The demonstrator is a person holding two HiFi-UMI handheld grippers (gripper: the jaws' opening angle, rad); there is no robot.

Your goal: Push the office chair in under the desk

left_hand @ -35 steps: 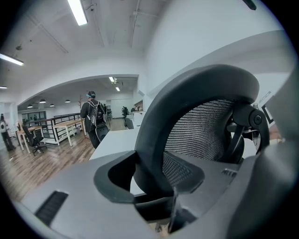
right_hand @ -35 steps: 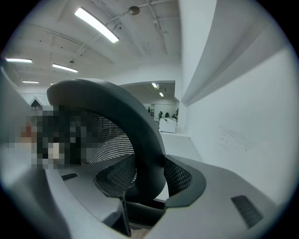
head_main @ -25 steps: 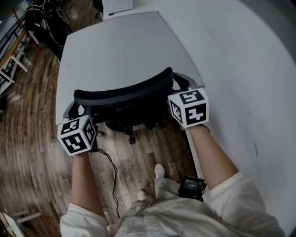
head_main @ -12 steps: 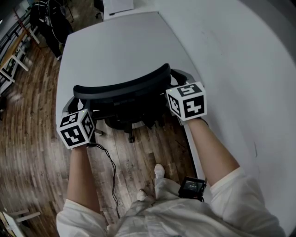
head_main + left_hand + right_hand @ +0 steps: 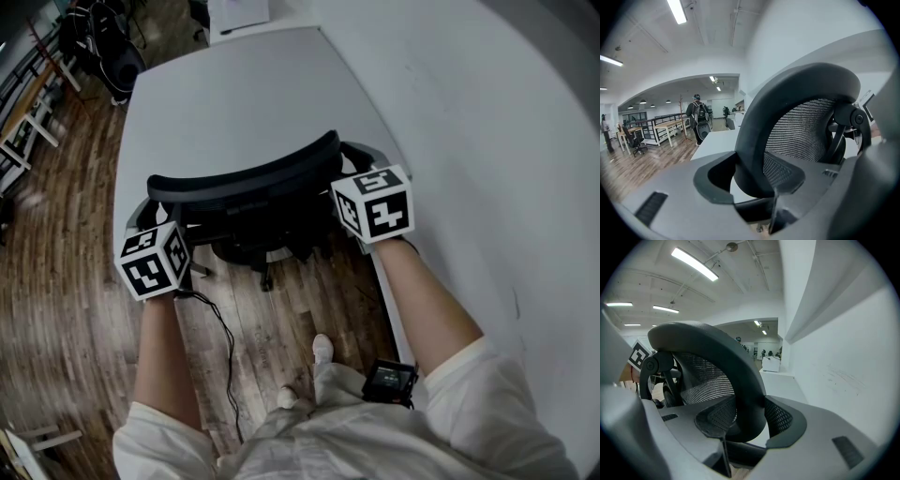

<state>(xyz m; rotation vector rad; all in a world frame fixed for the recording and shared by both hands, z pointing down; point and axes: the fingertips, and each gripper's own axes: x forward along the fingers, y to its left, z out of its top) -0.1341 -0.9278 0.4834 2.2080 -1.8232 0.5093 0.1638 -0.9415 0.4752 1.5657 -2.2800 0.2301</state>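
Note:
A black mesh office chair point(image 5: 246, 185) stands at the near edge of the grey desk point(image 5: 234, 94), its seat partly under the top. My left gripper point(image 5: 161, 230) grips the left end of the curved backrest rim point(image 5: 754, 140). That rim sits between the jaws, and both pads point(image 5: 785, 171) press on it. My right gripper point(image 5: 345, 187) clamps the right end of the same rim point(image 5: 747, 380) in the same way. The marker cubes hide the jaws in the head view.
A white wall point(image 5: 487, 141) runs close along the right of the desk and chair. A black cable point(image 5: 223, 333) trails over the wood floor by the person's feet. A person with a backpack point(image 5: 697, 119) stands far off among other desks.
Early in the second the chair back and both grippers edged slightly toward the desk; over the last half second nothing has visibly moved. Both grips are unchanged.

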